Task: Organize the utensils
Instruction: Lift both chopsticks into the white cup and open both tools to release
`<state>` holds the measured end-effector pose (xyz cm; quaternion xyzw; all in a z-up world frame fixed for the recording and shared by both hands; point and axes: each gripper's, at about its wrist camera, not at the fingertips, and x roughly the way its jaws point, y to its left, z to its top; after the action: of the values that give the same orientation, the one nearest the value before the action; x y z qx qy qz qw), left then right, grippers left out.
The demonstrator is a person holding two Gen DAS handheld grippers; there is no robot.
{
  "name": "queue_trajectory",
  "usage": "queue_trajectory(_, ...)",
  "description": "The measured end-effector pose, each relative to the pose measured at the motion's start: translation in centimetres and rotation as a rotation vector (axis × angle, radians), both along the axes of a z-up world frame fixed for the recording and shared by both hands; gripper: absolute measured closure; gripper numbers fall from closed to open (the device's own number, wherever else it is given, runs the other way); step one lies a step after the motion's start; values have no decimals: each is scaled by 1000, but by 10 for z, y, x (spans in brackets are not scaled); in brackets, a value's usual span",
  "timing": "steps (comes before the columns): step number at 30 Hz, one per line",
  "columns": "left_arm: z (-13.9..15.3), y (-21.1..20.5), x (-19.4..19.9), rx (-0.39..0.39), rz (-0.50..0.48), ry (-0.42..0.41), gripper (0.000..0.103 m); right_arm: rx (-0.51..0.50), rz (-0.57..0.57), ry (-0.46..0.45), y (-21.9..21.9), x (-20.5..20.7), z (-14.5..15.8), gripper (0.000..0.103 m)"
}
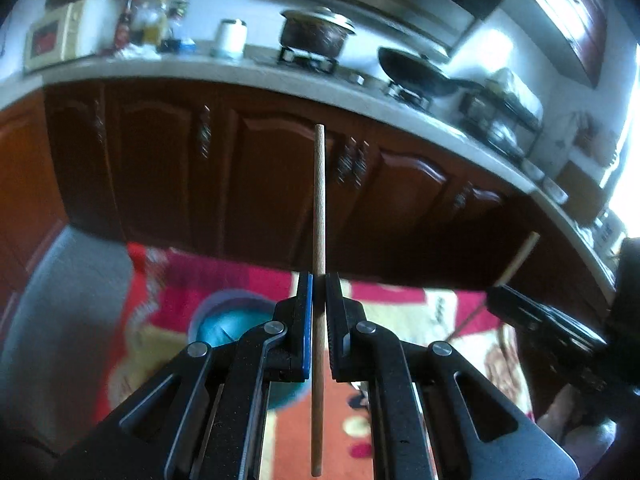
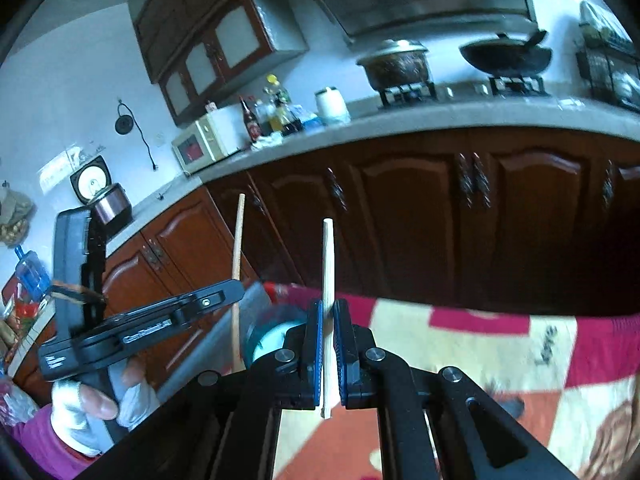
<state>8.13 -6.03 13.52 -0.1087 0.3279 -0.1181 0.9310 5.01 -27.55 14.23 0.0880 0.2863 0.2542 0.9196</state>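
Dark wooden cabinet doors (image 1: 248, 168) fill the background under a pale countertop edge (image 1: 224, 72) that curves across both views; below them a red, cream and orange patterned cloth (image 2: 460, 344) covers the near surface, with a teal bowl (image 1: 218, 330) on it. Between the cloth and the cabinets nothing stands in the way of either tool. Two chopsticks are up in the air, one per gripper. The left gripper (image 1: 319, 280) is clenched on the brown chopstick (image 1: 319, 200), which stands upright with ends reaching well above and below the pads. The right gripper (image 2: 329, 306) is clamped on the pale chopstick (image 2: 328, 264), also near upright. On the stove sit one lidded pot (image 1: 316, 34) and one black wok (image 1: 416, 70).
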Motion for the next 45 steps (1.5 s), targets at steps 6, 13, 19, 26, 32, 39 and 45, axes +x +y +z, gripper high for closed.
queue_trajectory(6, -9, 25, 35, 40, 67, -46, 98, 20, 12, -18, 38, 35, 5, 98)
queue_trajectory(13, -40, 37, 52, 98, 101, -86, 98, -18, 20, -18, 78, 77, -20, 98)
queue_trajectory(19, -73, 39, 58, 107, 102, -37, 98, -55, 61, 85, 102, 103, -62, 98)
queue_trajectory(26, -92, 34, 53, 116, 99, 15, 98, -74, 85, 167, 108, 114, -92, 98)
queue_trajectory(32, -94, 33, 45, 106, 105, 35, 95, -53, 55, 214, 96, 114, -99, 85)
queue_trajectory(39, -87, 37, 29, 73, 111, 45, 72, -51, 32, 218, 82, 98, -95, 73)
queue_trajectory(45, -83, 35, 13, 78, 111, 56, 71, -75, 15, 210, 76, 77, -97, 72)
